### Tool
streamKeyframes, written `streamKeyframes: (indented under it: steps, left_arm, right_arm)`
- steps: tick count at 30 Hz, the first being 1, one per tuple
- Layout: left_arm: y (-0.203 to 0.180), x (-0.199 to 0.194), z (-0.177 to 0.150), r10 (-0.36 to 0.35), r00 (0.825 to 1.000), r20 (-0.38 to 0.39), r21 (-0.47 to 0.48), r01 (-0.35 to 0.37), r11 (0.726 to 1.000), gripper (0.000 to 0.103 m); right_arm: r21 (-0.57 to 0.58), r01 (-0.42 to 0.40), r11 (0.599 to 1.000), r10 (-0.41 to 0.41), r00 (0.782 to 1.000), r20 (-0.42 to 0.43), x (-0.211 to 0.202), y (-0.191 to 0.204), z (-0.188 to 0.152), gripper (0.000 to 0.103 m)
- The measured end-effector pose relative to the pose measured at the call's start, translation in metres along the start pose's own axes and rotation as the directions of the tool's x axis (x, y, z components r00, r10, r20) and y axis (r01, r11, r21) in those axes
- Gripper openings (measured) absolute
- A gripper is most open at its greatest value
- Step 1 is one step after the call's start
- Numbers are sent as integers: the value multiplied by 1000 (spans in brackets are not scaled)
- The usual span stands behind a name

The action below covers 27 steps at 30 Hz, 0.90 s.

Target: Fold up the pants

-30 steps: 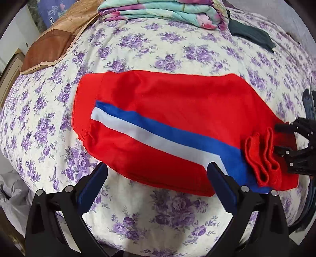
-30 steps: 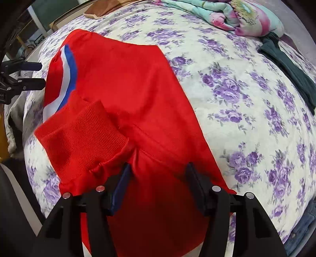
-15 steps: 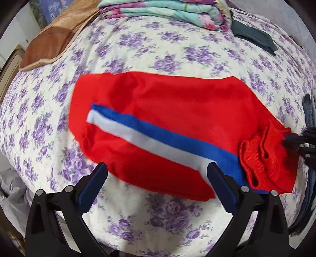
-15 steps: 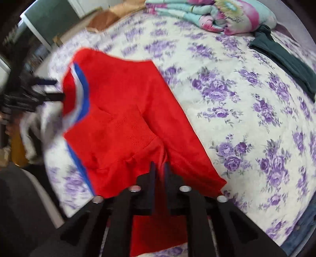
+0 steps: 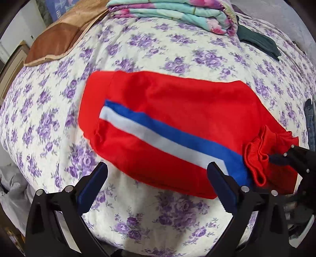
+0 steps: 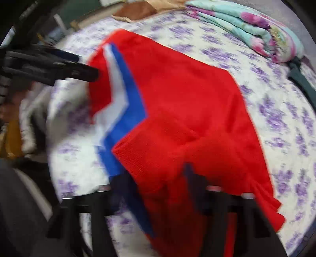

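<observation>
pinching the bunched ribbed cuff [image 5: 256, 158] of the red pants [image 5: 177, 118] spread on the floral bed [image 5: 138, 207], the right gripper [image 5: 276, 159] could tug the layers askew, while the left gripper [image 5: 156, 179] hovers spread wide, holding nothing.

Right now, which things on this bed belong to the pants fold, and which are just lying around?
Part of the job:
red pants, lying across the bed
right gripper, clamped on the bunched cuff end
left gripper, open at the near edge

Just lying about:
folded floral blanket
dark green garment
brown cushion
</observation>
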<state>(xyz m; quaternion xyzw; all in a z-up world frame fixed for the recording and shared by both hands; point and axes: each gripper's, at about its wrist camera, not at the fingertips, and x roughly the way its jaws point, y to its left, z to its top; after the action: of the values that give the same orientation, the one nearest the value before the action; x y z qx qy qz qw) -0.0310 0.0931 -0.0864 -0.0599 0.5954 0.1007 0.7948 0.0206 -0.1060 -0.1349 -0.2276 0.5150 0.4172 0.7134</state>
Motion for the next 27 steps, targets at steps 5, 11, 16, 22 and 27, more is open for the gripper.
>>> streamKeyframes:
  steps: [5, 11, 16, 22, 27]
  left_arm:
    - [7, -1, -2, -3, 1000, 12, -15, 3, 1000, 98]
    - [18, 2, 5, 17, 1000, 21, -44, -16, 999, 98]
    - [32, 2, 17, 62, 997, 34, -59, -60, 996, 98]
    - [77, 4, 21, 77, 997, 25, -172, -71, 983, 98]
    - [103, 17, 16, 20, 1000, -24, -286, -26, 958, 98]
  right_arm:
    - [149, -36, 988, 18, 992, 127, -59, -29, -7, 13]
    - [155, 166, 974, -189, 972, 142, -45, -12, 2, 31]
    - [196, -84, 977, 59, 990, 131, -20, -5, 0, 74]
    - [304, -187, 934, 143, 976, 162, -49, -47, -14, 28]
    - [245, -137, 960, 129, 990, 50, 10, -22, -16, 32]
